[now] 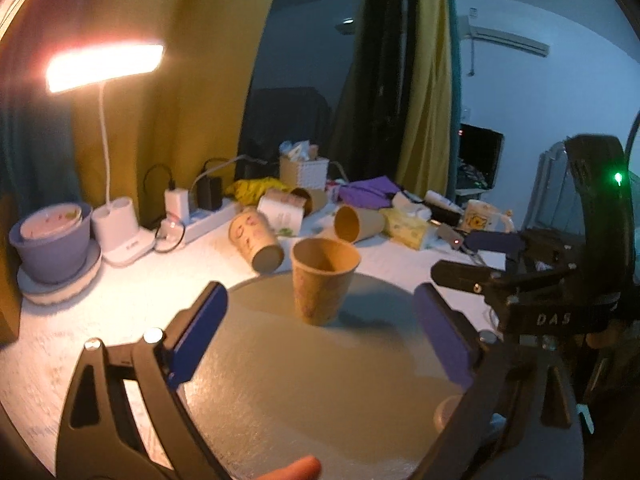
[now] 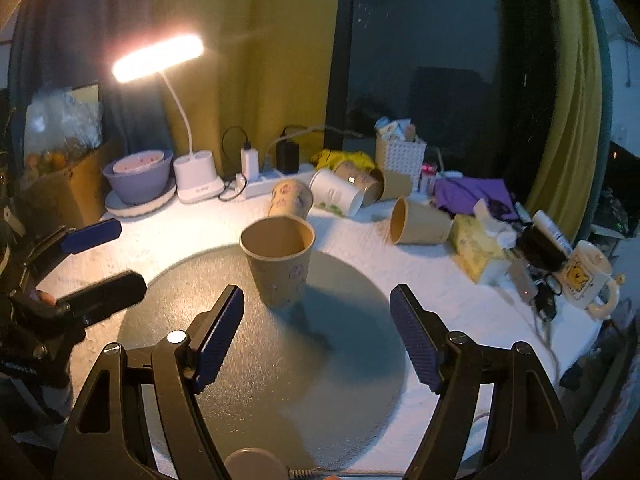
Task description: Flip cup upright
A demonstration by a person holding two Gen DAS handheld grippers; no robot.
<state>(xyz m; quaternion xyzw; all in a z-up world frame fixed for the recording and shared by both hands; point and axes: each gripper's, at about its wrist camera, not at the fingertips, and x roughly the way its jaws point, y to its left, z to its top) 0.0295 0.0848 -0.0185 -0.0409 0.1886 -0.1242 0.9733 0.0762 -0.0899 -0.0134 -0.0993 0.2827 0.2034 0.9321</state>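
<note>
A brown paper cup with a faint printed pattern (image 1: pixel 323 280) stands upright, mouth up, on a round grey mat (image 1: pixel 280 380) that lies on the white counter (image 1: pixel 80 320). Neither tool touches it. The left gripper (image 1: pixel 320 344) hangs just short of the cup with its blue-padded fingers (image 1: pixel 200 336) spread wide and nothing between them; the right gripper (image 2: pixel 316 332) faces the cup from the other side, its ridged blue fingers (image 2: pixel 412 336) likewise wide apart and empty. Judged from this, the flip itself looks done for this cup — the step in hand is release and clearing away. Behind the mat several more paper cups lie on their sides: a patterned one (image 1: pixel 256 238) nearest, a plain brown one (image 1: pixel 356 224) beside it. If another is to be righted, the next move calls for reaching past the standing cup without nudging it — it looks light and easily toppled — and closing on a fallen cup's wall.
</note>
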